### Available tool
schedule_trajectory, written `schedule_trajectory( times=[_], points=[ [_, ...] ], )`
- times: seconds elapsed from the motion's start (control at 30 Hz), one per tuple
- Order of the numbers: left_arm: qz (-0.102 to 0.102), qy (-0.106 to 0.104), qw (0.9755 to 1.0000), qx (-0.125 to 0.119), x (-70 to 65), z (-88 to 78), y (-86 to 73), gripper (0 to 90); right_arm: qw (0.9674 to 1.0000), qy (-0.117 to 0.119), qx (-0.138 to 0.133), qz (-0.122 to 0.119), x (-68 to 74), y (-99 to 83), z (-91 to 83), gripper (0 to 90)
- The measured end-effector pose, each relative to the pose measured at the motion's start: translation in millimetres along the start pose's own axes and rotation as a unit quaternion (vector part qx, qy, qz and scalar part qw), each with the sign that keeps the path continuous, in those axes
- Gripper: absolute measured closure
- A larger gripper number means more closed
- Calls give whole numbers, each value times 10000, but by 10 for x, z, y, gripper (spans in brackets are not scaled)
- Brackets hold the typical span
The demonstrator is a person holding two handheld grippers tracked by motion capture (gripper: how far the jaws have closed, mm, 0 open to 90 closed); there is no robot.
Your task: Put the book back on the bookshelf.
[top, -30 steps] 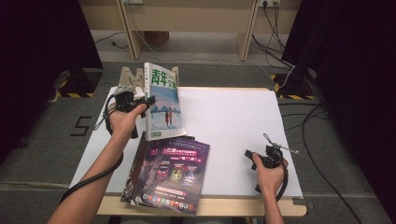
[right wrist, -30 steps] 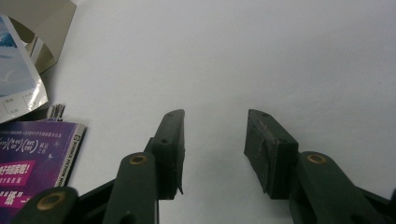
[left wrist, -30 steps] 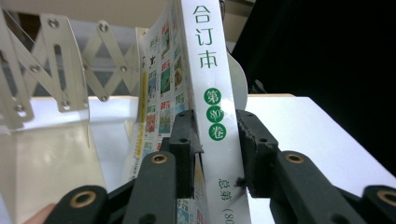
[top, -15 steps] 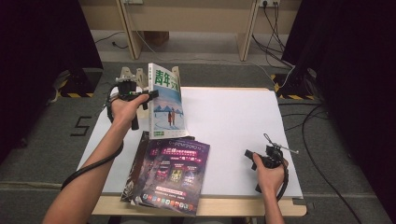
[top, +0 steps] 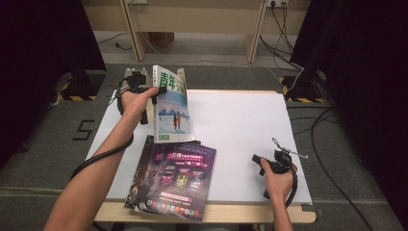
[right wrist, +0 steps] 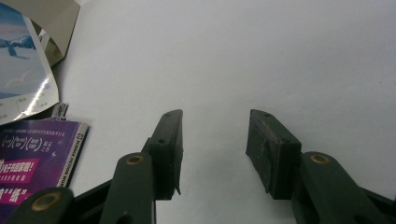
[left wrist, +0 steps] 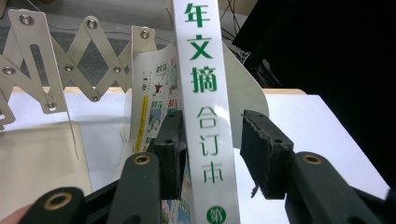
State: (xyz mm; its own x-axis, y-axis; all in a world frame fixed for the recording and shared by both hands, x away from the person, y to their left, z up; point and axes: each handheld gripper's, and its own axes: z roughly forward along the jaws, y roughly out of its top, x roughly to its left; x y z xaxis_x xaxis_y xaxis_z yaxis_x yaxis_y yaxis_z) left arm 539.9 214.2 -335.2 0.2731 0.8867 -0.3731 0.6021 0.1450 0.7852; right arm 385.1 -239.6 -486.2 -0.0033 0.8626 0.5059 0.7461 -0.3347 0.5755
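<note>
— So, from the high view first: where is the book?

— The bound digest volume (top: 172, 103) stands upright at the far left of the white table (top: 240, 125), leaning in the folding book rack (top: 131, 73). The left gripper (top: 153, 91) is at its spine. The purple magazines (top: 178, 178) lie stacked at the near edge, and the right gripper (top: 260, 161) rests well apart on the right, holding nothing.

— And the left gripper view?

— The left gripper (left wrist: 212, 149) has just been opening its jaws. The spine of the bound digest volume (left wrist: 203, 84) sits between them. One pad lies against it or just beside it, and the other stands clear, so nothing is clamped. The folding book rack (left wrist: 56, 70) spreads out behind.

— What's the risk?

— I'd judge tipping. The volume is tall and leans with loose pages curling behind it. If a pad drags on the spine as the hand pulls away, the volume could topple onto the table or onto the magazines.

— Right gripper view?

— The right gripper (right wrist: 215, 149) has its jaws wide apart and empty over bare white table (right wrist: 233, 56). A purple magazine (right wrist: 32, 163) lies at the left edge. It's too far off to catch a fall.
</note>
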Motion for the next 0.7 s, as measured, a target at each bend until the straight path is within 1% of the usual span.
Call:
schedule_trajectory(
  times=[0.07, 0.1, 0.17, 0.23, 0.27, 0.3, 0.37, 0.4, 0.47, 0.57, 0.63, 0.67, 0.7],
  points=[
    [-22, 44, 10000, 29, -3, 15, 19, 583, 10000, 5, -2, -12, -1, -1, 0, 561],
    [-19, 83, 9999, 74, -6, 33, 30, 582, 10000, -25, -12, -59, -7, 0, -2, 561],
    [-92, 82, 9998, 123, -1, 58, 38, 595, 10000, -16, -20, -18, -3, -1, -4, 561],
    [-144, 144, 9996, 200, 12, 81, 41, 647, 10000, -40, -18, -27, -1, -2, -5, 560],
    [-191, 135, 9995, 231, 14, 88, 37, 682, 9999, -58, -41, -81, -3, -3, -5, 560],
    [-275, 125, 9991, 287, 16, 95, 32, 696, 10000, -39, -10, 8, 12, -6, -8, 559],
    [-395, 95, 9986, 349, 13, 96, 28, 718, 10000, -30, -5, 4, 12, -9, -7, 558],
    [-406, 87, 9984, 383, 7, 93, 28, 724, 10000, -40, -14, 12, 12, -10, -6, 559],
    [-343, 65, 9985, 425, -5, 76, 32, 729, 10000, -37, -7, -2, 10, -10, -7, 558],
    [-326, -66, 9988, 350, -35, 25, 32, 732, 9999, -56, -39, -74, -1, -12, -8, 558],
    [-324, -183, 9991, 192, -67, -50, 38, 734, 10000, -36, -24, -4, 6, -14, -10, 558],
    [-312, -210, 9992, 121, -81, -79, 49, 734, 10000, -42, -24, 1, 8, -14, -10, 558],
    [-238, -236, 9994, 28, -99, -125, 69, 734, 10000, -39, -31, -30, 4, -13, -9, 558]
  ],
)
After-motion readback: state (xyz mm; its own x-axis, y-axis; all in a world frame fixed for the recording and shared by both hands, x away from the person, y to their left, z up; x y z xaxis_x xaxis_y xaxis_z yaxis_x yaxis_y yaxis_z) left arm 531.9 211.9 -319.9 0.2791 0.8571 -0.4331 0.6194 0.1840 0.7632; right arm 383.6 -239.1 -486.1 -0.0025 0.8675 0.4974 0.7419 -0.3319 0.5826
